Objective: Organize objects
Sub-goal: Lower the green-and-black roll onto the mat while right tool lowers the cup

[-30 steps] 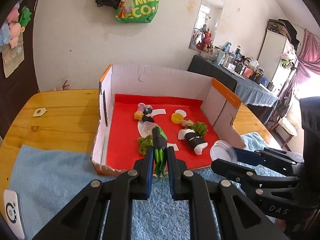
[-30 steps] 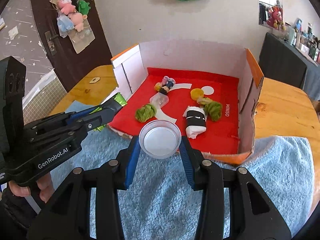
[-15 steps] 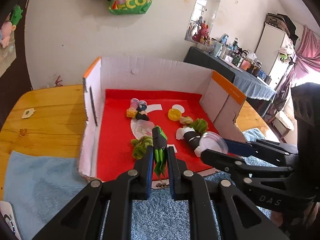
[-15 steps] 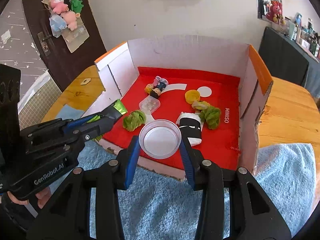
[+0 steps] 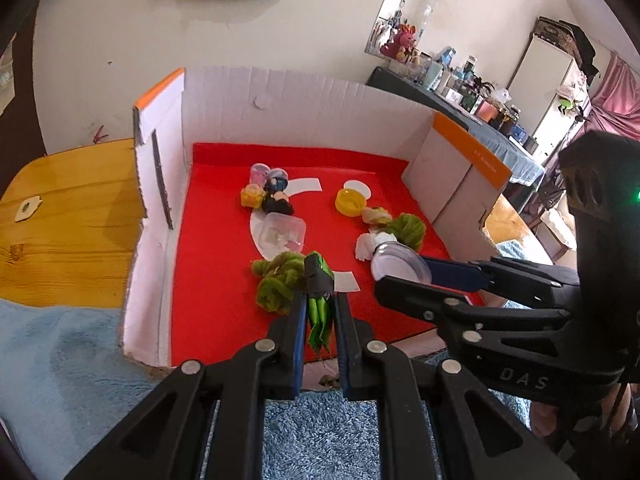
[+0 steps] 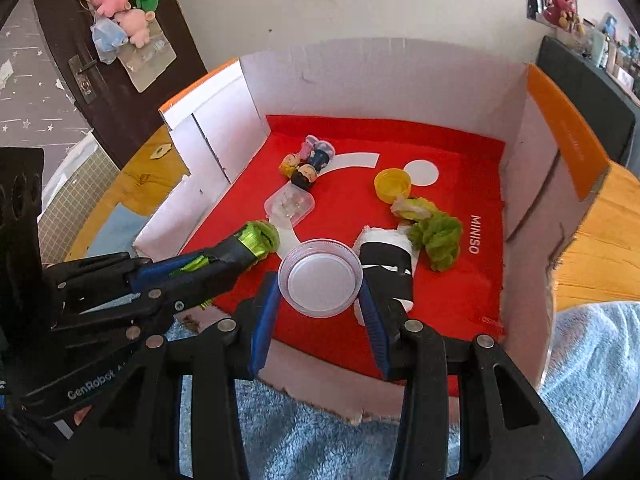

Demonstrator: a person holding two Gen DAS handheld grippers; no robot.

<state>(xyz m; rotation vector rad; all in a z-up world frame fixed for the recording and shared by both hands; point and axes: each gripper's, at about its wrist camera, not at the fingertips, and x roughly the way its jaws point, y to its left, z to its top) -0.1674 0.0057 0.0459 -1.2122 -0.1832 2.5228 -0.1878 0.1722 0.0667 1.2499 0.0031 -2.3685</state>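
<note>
My left gripper point(image 5: 319, 312) is shut on a green and black packet point(image 5: 318, 280), held over the front of the red-floored cardboard box point(image 5: 216, 280). In the right wrist view the same gripper point(image 6: 224, 258) comes in from the left with the packet point(image 6: 252, 242). My right gripper point(image 6: 320, 304) is shut on a round clear lid point(image 6: 321, 277) over the box's front edge; that lid point(image 5: 400, 266) also shows in the left wrist view. Inside lie a green yarn ball point(image 5: 276, 284), a white roll with a black band point(image 6: 386, 258), a second green yarn ball point(image 6: 438, 236), a yellow cap point(image 6: 393, 185), small figurines point(image 6: 306, 164) and a clear container point(image 6: 290, 204).
The box has white walls point(image 5: 304, 108) with orange-topped side flaps point(image 6: 568, 136). It sits on a wooden table point(image 5: 72, 224), with a blue fluffy towel point(image 6: 320, 440) under its front. A small white tag point(image 5: 27, 208) lies on the wood at the left.
Both grippers have moved forward and down over the box's front edge, still holding the packet and the lid. The box looks larger and closer.
</note>
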